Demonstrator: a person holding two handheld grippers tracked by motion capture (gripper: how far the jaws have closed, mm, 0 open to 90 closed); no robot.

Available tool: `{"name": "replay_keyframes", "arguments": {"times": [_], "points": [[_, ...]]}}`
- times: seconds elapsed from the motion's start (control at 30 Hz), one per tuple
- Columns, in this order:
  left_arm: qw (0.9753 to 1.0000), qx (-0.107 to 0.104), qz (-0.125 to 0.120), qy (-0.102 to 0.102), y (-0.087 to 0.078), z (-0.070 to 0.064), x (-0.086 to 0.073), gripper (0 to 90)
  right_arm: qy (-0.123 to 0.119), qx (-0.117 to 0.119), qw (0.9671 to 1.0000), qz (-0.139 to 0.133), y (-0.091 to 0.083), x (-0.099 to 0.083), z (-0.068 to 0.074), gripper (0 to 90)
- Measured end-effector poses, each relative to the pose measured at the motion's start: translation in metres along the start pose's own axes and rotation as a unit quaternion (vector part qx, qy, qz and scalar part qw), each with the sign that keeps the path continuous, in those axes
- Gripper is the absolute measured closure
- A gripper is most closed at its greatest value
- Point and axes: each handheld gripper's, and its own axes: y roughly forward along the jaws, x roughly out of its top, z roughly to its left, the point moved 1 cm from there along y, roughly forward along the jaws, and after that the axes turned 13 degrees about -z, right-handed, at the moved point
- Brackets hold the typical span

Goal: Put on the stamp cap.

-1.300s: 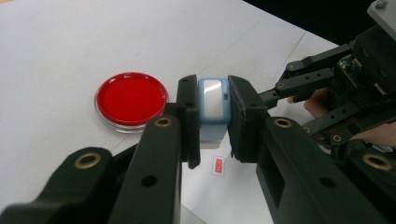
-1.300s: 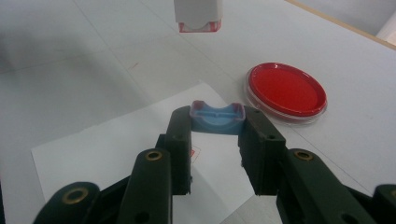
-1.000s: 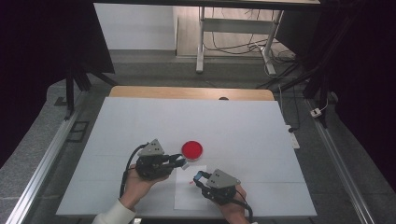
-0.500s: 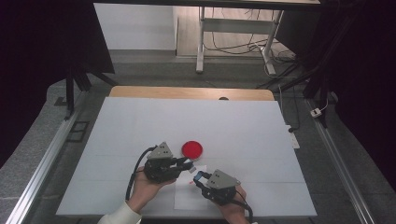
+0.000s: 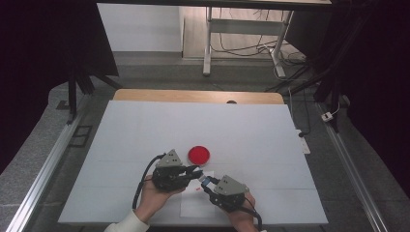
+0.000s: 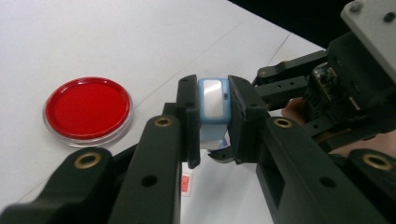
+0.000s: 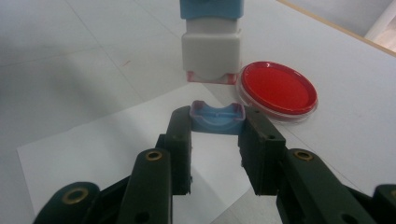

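Left gripper (image 6: 212,126) clamps my stamp body (image 6: 213,109); right gripper (image 7: 215,135) clamps its blue cap (image 7: 217,119). Since a second ago, both moved nearer the red dish (image 5: 198,154); cap now separated, stamping follows.

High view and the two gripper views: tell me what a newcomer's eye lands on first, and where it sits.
The red dish stands out on the white table, just beyond the two grippers at the near edge. There the left gripper clamps a blue-and-white stamp, while the right gripper holds its blue cap just below the stamp's red-edged face, above a sheet of paper.
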Motion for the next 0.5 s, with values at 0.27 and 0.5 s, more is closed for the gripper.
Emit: {"name": "replay_keyframes", "arguments": {"times": [0.27,0.5], "points": [[0.9999,0.004,-0.014,-0.005,0.0015,-0.0022,-0.0020,75.4,0.001,-0.009,0.9999,-0.005,-0.0007,0.0005,-0.0003,65.0],[0.9996,0.001,-0.021,-0.018,0.0030,-0.0026,-0.0038,75.5,-0.002,-0.014,0.9999,-0.006,-0.0002,0.0005,0.0004,65.0]]}}
